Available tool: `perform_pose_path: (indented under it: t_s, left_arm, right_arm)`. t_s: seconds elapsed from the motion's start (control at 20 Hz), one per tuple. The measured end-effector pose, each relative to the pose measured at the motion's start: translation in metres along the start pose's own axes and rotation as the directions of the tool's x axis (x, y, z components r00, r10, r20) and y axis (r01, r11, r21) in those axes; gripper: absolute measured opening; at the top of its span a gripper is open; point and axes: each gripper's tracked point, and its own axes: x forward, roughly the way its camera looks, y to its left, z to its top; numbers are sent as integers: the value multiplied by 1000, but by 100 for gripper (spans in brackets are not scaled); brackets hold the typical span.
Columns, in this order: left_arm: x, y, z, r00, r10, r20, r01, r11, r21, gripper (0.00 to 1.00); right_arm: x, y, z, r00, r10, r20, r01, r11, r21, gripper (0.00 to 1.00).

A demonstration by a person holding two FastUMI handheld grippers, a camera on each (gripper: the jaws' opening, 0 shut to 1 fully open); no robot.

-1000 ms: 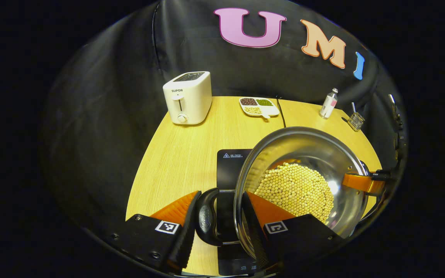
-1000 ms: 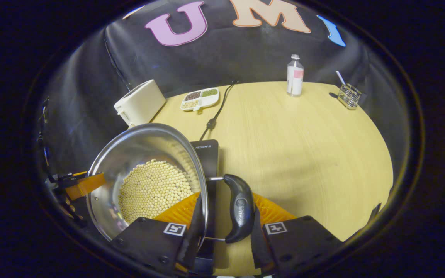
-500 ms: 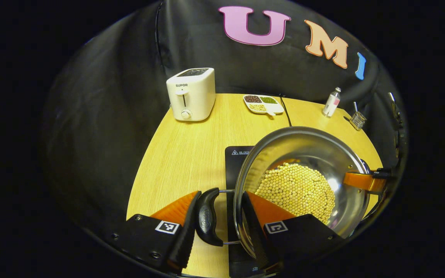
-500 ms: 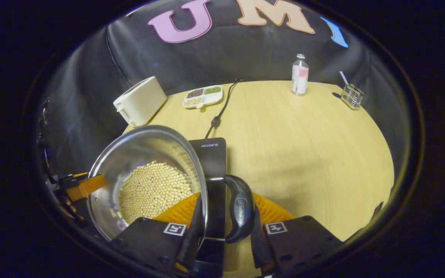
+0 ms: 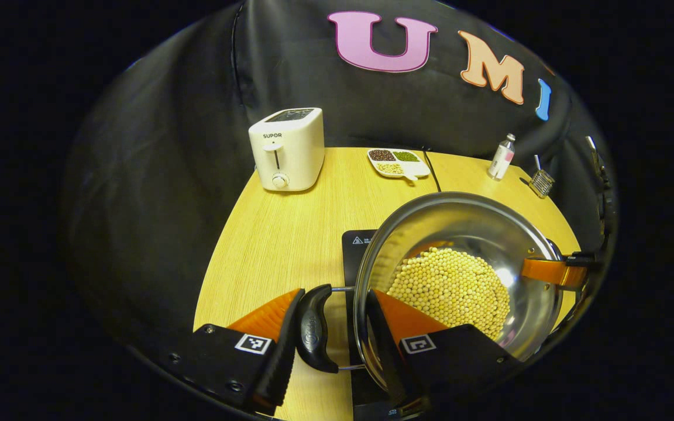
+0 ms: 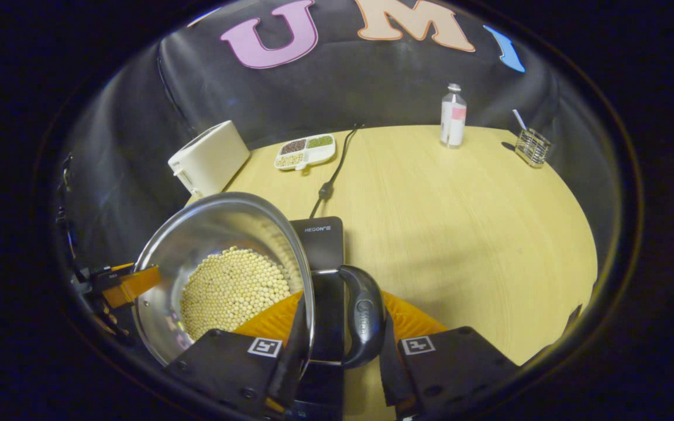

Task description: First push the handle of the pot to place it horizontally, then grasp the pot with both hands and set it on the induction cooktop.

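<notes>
In the left gripper view, the toaster stands at upper left on the table. Compared with one second ago, the black induction cooktop lies farther right and closer under the pot. Judgement: the pot is in transit over the cooktop and not yet set down; lowering is the likely next step.

The left gripper sits at bottom centre. Its fingers are narrowly parted and appear to close on the pot's left handle: one finger lies outside the black grip, the other inside the rim. Firm contact on both sides cannot be confirmed.

The pot occupies the centre right and contains pale beans. An orange finger of the other gripper meets the far rim at right.

In the right gripper view, the pot is at lower left, partly over the cooktop. The right gripper at bottom centre straddles the rim and the right handle in the same manner.

Count: one pot, two handles, one cooktop, one toaster, one divided dish, one power cord, one bottle, one wire holder, two grippers.
</notes>
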Motion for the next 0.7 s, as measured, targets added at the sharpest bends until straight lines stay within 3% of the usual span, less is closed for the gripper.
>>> perform_pose_path:
  t_s: [0.1, 0.15, 0.2, 0.3, 0.35, 0.4, 0.45, 0.6, 0.7]
  left_arm:
    - [1, 0, 1, 1000, 3, -4, -3, 1000, 4, 67]
    - [1, 0, 2, 1000, 3, -5, -3, 1000, 3, 66]
    - [1, 0, 1, 1000, 3, -8, -3, 1000, 0, 68]
    - [0, 0, 0, 1000, 6, -4, -6, 1000, -3, 69]
    - [2, 0, 1, 1000, 9, 0, -9, 1000, 1, 69]
    - [1, 1, 1, 1000, 15, 2, -15, 1000, 7, 72]
    - [1, 1, 0, 1000, 24, 2, -24, 1000, 19, 72]
    - [1, 0, 0, 999, 42, 9, -42, 997, 58, 76]
    - [1, -3, 0, 999, 32, 15, -33, 998, 48, 82]
  right_arm:
    - [3, 1, 1, 1000, -1, -2, 1, 1000, 4, 53]
    - [3, -1, 0, 1000, 3, -3, -3, 1000, 4, 59]
    - [4, -1, 1, 1000, 6, -7, -6, 1000, 5, 53]
    - [3, -3, 1, 1000, 10, -20, -10, 1000, 11, 53]
    - [4, -3, 0, 1000, 9, -17, -9, 1000, 10, 56]
    - [4, -1, 1, 1000, 13, -14, -13, 1000, 7, 68]
    - [5, 3, 0, 1000, 22, -14, -22, 1000, -2, 59]
    - [4, 2, -2, 1000, 21, -17, -21, 1000, -21, 63]
    - [5, 5, -2, 999, 38, -16, -38, 999, -10, 79]
